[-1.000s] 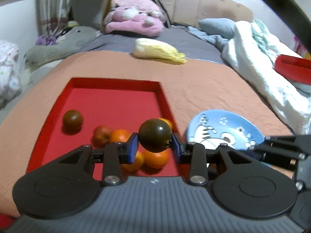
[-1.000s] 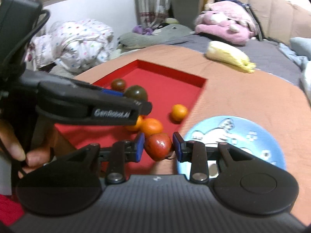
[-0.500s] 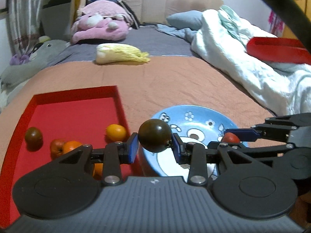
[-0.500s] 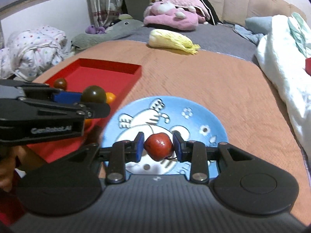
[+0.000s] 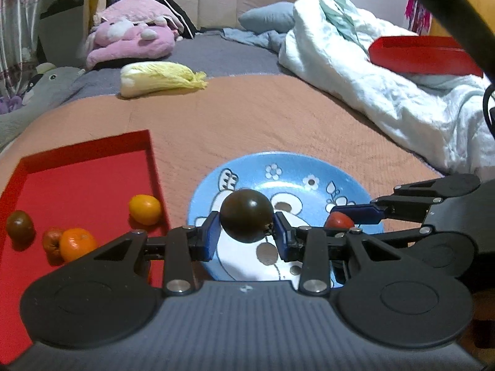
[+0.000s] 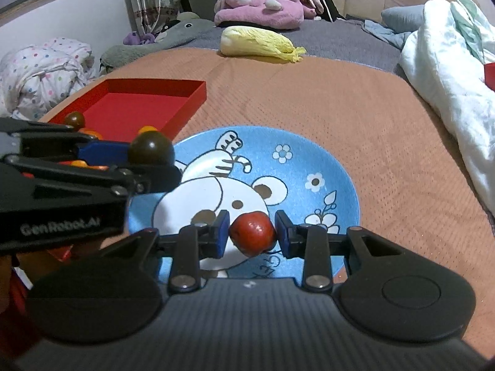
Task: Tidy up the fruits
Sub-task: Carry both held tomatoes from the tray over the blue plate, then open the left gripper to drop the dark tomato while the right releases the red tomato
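The orange-brown quilted bed cover (image 5: 278, 117) filled most of both views, with a white rumpled duvet (image 5: 386, 86) along its right edge and a pale yellow-white napa cabbage (image 5: 157, 77) at its far end. On the cover lay a shallow red rectangular tray (image 5: 80, 182), and just beside it to the right a round blue ceramic plate with a cartoon bear print (image 6: 309, 167).

A second earlier both wrist views had looked down over the tray; now both looked over the plate, and the tray had slid off to the left.

The left gripper (image 5: 247, 227) had its blue pads pressed against a dark brown-green round fruit (image 5: 246, 215), jaws parted only as far as the fruit's width, the same grip as before. In the left wrist view the fruit was over the plate's near-left part; whether it touched the plate could not be told.

The right gripper (image 6: 252, 235) was clamped on a small red round fruit (image 6: 252, 233), jaws nearly as close as they go, unchanged from the earlier frames. That fruit hung over the plate's near-centre, on the bear's face.

Left in the tray: a second dark round fruit (image 5: 19, 225) at far left, a small red fruit (image 5: 51, 241) touching an orange citrus fruit (image 5: 77, 244), and a yellow-orange citrus fruit (image 5: 144, 213) near the tray's right wall.
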`<state>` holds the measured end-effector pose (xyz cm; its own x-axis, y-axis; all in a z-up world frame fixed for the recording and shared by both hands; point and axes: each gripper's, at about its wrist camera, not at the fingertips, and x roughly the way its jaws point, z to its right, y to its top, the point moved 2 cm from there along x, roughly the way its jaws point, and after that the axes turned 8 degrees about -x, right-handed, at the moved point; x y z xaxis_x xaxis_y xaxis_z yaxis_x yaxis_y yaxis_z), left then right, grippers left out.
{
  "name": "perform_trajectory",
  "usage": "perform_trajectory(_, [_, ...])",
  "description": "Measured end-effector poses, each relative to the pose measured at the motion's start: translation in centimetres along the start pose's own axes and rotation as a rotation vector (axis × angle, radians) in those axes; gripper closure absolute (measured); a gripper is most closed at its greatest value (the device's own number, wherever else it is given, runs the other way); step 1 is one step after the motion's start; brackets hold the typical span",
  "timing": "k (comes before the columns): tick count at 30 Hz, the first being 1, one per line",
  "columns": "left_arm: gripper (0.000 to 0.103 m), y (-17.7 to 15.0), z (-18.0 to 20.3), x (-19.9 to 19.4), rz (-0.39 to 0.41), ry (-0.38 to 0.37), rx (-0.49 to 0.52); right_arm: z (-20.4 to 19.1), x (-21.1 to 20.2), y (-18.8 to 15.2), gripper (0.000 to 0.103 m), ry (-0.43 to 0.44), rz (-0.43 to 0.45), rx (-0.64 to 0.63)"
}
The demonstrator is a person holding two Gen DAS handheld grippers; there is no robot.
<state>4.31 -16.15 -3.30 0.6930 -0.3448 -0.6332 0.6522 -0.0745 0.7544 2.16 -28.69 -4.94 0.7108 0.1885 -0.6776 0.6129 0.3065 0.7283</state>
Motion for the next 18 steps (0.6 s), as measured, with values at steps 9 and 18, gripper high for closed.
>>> perform_trajectory(9, [0.061, -0.2, 0.1, 1.7, -0.041, 0.001, -0.017, 0.3, 0.7, -0.4, 0.067, 0.003, -0.023, 0.008])
perform_trajectory(18, [0.06, -0.3, 0.0, 1.7, -0.043, 0.034, -0.014, 0.1, 1.1, -0.4, 0.067, 0.003, -0.034, -0.005])
